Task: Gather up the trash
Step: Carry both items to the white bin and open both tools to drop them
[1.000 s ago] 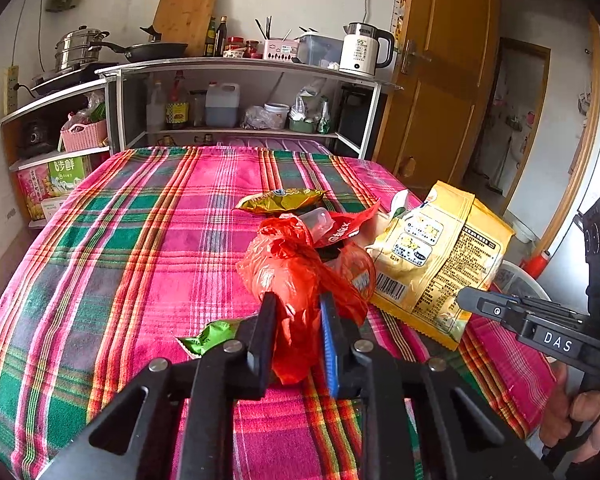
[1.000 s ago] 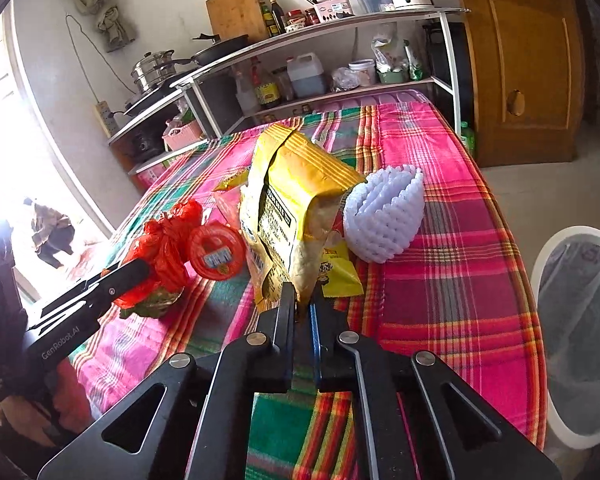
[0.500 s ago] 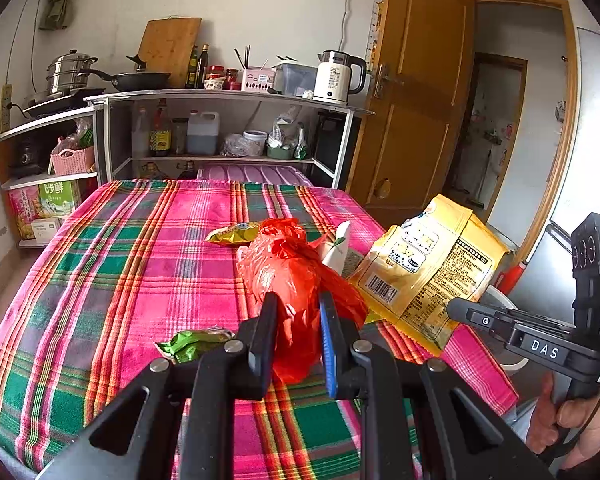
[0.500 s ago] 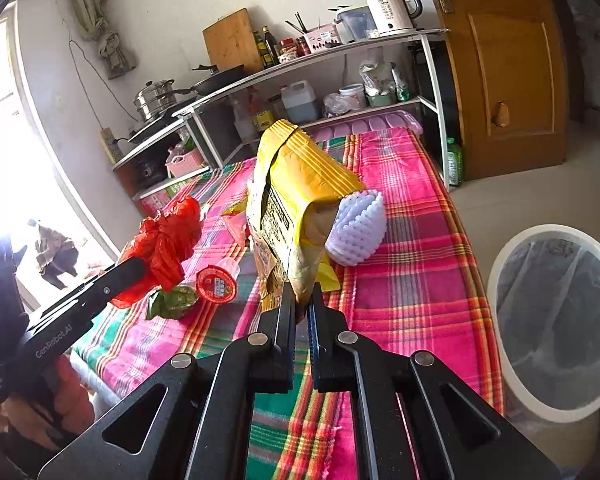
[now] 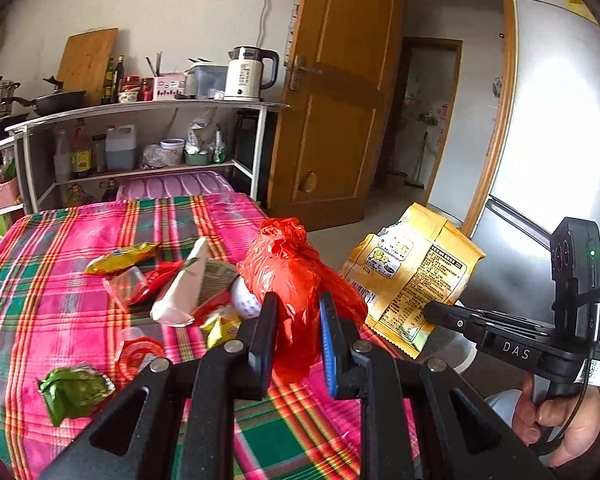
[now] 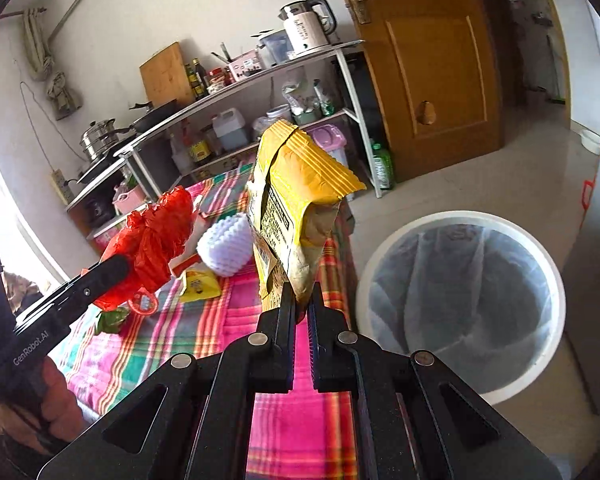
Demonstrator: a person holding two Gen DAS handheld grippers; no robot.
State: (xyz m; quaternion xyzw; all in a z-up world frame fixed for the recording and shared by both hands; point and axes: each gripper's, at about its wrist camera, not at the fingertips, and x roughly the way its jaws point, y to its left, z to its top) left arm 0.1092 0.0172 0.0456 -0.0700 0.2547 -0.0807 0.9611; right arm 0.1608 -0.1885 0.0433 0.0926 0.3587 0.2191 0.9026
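Note:
My left gripper (image 5: 294, 312) is shut on a crumpled red plastic bag (image 5: 296, 268) and holds it above the table's right edge; the bag also shows in the right wrist view (image 6: 152, 248). My right gripper (image 6: 300, 300) is shut on the bottom of a large yellow snack bag (image 6: 296, 208), held upright off the table; the snack bag also shows in the left wrist view (image 5: 412, 276). A white trash bin with a clear liner (image 6: 460, 300) stands on the floor to the right of the table.
On the plaid tablecloth (image 5: 60, 300) lie a green wrapper (image 5: 74, 390), a yellow wrapper (image 5: 120, 258), a white carton (image 5: 192, 288), red wrappers and a white foam net (image 6: 228, 248). A shelf rack (image 5: 140, 140) stands behind. A wooden door (image 5: 332, 92) is at the right.
Both grippers have lifted and swung right with their loads, off the table toward the floor side. The trash bin now fills more of the right wrist view.

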